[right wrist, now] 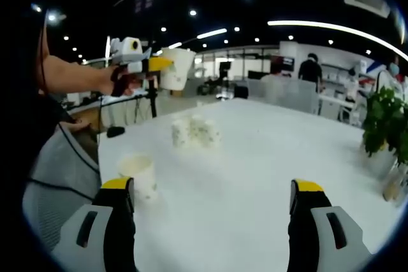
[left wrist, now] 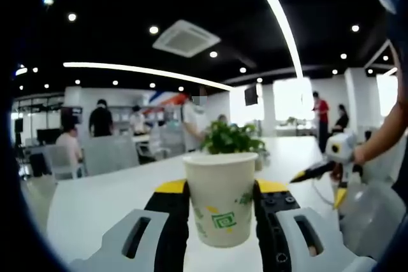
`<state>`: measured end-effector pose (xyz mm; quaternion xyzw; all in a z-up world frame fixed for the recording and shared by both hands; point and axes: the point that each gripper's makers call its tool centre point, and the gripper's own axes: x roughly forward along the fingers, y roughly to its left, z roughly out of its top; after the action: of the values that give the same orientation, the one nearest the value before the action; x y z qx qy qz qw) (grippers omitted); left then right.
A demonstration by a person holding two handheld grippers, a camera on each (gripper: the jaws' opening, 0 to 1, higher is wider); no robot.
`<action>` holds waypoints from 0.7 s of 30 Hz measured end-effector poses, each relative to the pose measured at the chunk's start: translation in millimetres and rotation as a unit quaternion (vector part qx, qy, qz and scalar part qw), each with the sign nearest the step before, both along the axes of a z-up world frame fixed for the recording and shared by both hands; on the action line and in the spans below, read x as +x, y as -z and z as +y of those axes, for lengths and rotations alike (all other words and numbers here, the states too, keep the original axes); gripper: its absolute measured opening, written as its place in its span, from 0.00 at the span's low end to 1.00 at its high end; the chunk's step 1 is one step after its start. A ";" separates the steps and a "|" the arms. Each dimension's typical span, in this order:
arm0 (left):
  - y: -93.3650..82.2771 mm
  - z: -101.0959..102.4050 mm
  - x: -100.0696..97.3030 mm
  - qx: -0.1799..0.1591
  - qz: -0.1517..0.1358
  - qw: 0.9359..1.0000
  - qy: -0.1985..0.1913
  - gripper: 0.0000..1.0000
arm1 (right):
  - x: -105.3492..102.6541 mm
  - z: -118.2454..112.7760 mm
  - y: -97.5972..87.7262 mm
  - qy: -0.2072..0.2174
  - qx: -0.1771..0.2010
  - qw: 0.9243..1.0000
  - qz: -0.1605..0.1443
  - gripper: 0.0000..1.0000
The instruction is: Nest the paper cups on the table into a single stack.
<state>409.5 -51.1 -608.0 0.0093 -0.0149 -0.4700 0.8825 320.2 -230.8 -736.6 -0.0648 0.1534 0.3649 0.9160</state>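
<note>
A white paper cup [left wrist: 222,199] with green print stands upright between the jaws of my left gripper [left wrist: 220,188], which is shut on it and holds it above the white table [left wrist: 95,202]. In the right gripper view the same cup [right wrist: 176,68] hangs in the left gripper [right wrist: 156,65], raised high at the upper left. My right gripper [right wrist: 213,189] is open with nothing between its jaws, low over the table [right wrist: 255,157]. A single cup [right wrist: 139,175] stands just ahead of its left jaw. A small cluster of cups [right wrist: 194,132] sits further off. The right gripper [left wrist: 319,186] also shows at the right of the left gripper view.
A potted green plant [left wrist: 231,138] stands on the table behind the held cup, and the plant [right wrist: 386,122] sits at the right edge of the right gripper view. Chairs and several people are in the office beyond. A person's arm [right wrist: 70,74] reaches in from the left.
</note>
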 end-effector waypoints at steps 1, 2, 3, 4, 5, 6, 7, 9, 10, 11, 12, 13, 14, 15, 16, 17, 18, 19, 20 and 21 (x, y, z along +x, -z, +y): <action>0.1 -0.9 -1.3 -0.001 0.000 1.000 0.001 0.38 | -0.3 -0.6 0.2 0.001 0.001 1.000 0.000 1.00; 0.1 -2.1 -2.4 -0.003 0.001 1.000 0.003 0.38 | -0.8 -1.0 0.4 0.002 0.001 1.000 0.001 1.00; 0.5 -3.6 -4.9 -0.005 0.002 1.000 0.005 0.38 | -0.8 -1.7 1.5 0.003 0.001 1.000 0.000 1.00; 1.0 -5.3 -6.8 -0.005 0.002 1.000 0.007 0.38 | -1.3 -2.1 2.1 0.003 0.001 1.000 0.001 1.00; 2.0 -6.7 -9.0 -0.004 0.002 1.000 0.010 0.38 | -1.9 -2.0 1.9 0.004 0.002 1.000 0.001 1.00; 4.2 -9.1 -12.1 -0.004 0.003 1.000 0.014 0.38 | -2.8 -2.1 2.2 0.005 0.002 1.000 0.002 1.00; 6.8 -11.1 -15.2 -0.005 0.006 1.000 0.017 0.38 | -3.4 -2.0 2.6 0.005 0.003 1.000 0.002 1.00; 10.8 -14.0 -19.8 -0.006 0.010 1.000 0.022 0.38 | -4.3 -2.3 3.4 0.005 0.003 1.000 0.002 1.00; 11.2 -14.6 -20.7 -0.007 0.011 1.000 0.022 0.38 | -4.5 -2.5 3.5 0.005 0.003 1.000 0.002 1.00; 12.8 -16.0 -23.3 -0.009 0.013 1.000 0.023 0.38 | -5.4 -2.5 3.0 0.006 0.003 1.000 0.002 1.00; 14.7 -16.9 -25.3 -0.011 0.015 1.000 0.024 0.38 | -6.0 -3.2 3.1 0.007 0.003 1.000 0.003 1.00; 15.3 -17.2 -26.2 -0.012 0.016 1.000 0.024 0.38 | -6.2 -3.7 3.4 0.007 0.003 1.000 0.004 1.00; 16.0 -18.0 -28.6 -0.015 0.018 0.999 0.025 0.38 | -6.5 -4.3 3.7 0.008 0.002 1.000 0.004 1.00; 16.3 -18.5 -30.4 -0.020 0.020 0.999 0.025 0.38 | -6.6 -4.9 4.3 0.008 0.002 1.000 0.005 1.00; 17.3 -19.4 -32.7 -0.022 0.021 0.999 0.026 0.38 | -6.8 -5.7 4.9 0.008 0.001 1.000 0.005 1.00; 18.2 -20.0 -34.3 -0.023 0.022 0.999 0.025 0.38 | -6.9 -6.0 4.9 0.008 0.001 1.000 0.005 1.00; 19.3 -20.8 -36.9 -0.023 0.022 0.999 0.025 0.38 | -7.2 -6.4 5.0 0.008 0.000 1.000 0.006 1.00; 19.8 -21.1 -38.5 -0.025 0.023 0.999 0.026 0.38 | -7.6 -6.2 4.5 0.008 0.001 1.000 0.006 1.00; 20.7 -21.4 -40.0 -0.027 0.024 0.999 0.026 0.38 | -7.9 -6.2 4.4 0.008 0.001 1.000 0.006 1.00; 22.3 -22.2 -42.4 -0.027 0.025 0.999 0.026 0.38 | -8.3 -6.1 4.5 0.008 0.001 1.000 0.007 1.00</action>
<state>367.1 -73.3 -630.3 -0.0264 -0.0054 -0.4925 0.8699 311.9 -236.8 -741.1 -0.0606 0.1597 0.3581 0.9179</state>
